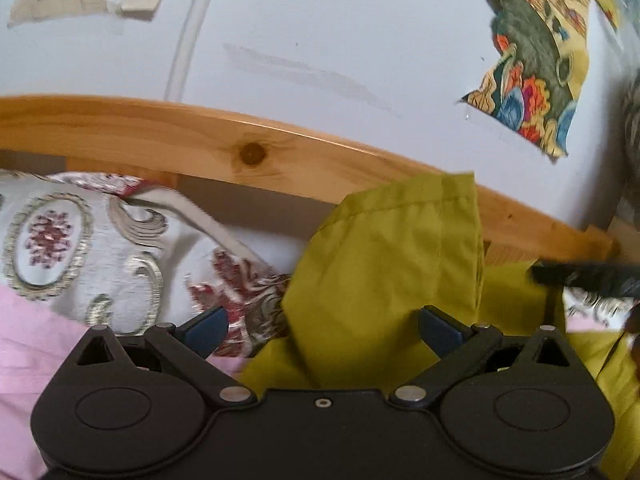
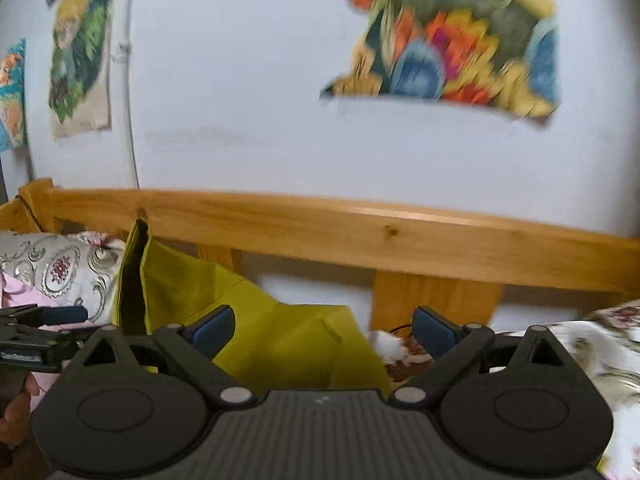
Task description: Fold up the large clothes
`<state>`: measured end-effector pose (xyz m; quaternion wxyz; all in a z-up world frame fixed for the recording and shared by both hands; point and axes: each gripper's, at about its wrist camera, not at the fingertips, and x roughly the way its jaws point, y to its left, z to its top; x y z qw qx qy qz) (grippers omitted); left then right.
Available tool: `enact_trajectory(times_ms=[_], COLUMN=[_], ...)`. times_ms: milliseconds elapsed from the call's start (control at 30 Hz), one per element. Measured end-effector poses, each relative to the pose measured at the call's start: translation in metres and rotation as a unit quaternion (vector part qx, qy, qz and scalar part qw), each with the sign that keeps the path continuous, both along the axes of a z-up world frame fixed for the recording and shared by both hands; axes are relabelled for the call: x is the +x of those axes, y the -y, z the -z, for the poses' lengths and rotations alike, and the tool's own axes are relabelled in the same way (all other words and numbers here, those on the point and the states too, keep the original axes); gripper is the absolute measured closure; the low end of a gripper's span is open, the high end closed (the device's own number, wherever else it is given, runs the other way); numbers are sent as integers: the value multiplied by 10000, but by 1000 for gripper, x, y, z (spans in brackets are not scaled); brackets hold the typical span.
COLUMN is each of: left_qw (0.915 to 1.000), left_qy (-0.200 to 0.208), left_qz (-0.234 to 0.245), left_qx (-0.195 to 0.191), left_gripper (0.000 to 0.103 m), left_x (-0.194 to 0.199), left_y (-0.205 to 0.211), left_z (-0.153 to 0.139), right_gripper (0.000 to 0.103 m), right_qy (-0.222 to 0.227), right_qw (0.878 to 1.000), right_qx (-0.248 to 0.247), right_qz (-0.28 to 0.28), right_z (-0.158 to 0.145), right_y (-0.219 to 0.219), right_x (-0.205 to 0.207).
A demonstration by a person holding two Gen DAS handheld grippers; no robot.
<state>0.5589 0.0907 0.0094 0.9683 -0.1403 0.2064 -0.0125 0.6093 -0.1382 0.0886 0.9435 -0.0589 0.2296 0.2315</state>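
An olive-green garment (image 1: 384,264) stands bunched up in front of the wooden bed rail, and it also shows in the right wrist view (image 2: 280,340). My left gripper (image 1: 322,330) is open, with the cloth rising between its blue pads but not pinched. My right gripper (image 2: 324,330) is open too, with the green cloth between its fingers toward the left pad. The right gripper's tip (image 1: 588,274) shows at the right edge of the left wrist view. The left gripper (image 2: 44,322) shows at the left edge of the right wrist view.
A wooden bed rail (image 1: 248,148) runs across behind the cloth, also in the right wrist view (image 2: 360,232). A patterned pillow (image 1: 100,252) lies to the left on pink bedding (image 1: 28,344). Colourful fabric pictures (image 2: 448,40) hang on the white wall.
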Motion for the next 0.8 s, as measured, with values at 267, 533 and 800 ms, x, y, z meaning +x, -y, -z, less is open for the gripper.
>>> enact_trajectory(times_ms=[267, 533, 800], left_qw=[9992, 9914, 9937], left_qy=[103, 685, -251], left_qz=[356, 1113, 1028], left_qx=[-177, 109, -367], left_gripper=[102, 92, 65], left_x=[-3, -91, -193], left_y=[11, 23, -5], left_z=[-7, -16, 24], right_gripper=[92, 95, 92], right_qy=[131, 1570, 1599], right_qw=[9992, 9834, 9657], right_qx=[-277, -592, -1776], right_qz=[-271, -696, -1020], right_z=[25, 37, 92], right_y=[7, 39, 54], right_x=[-22, -127, -206])
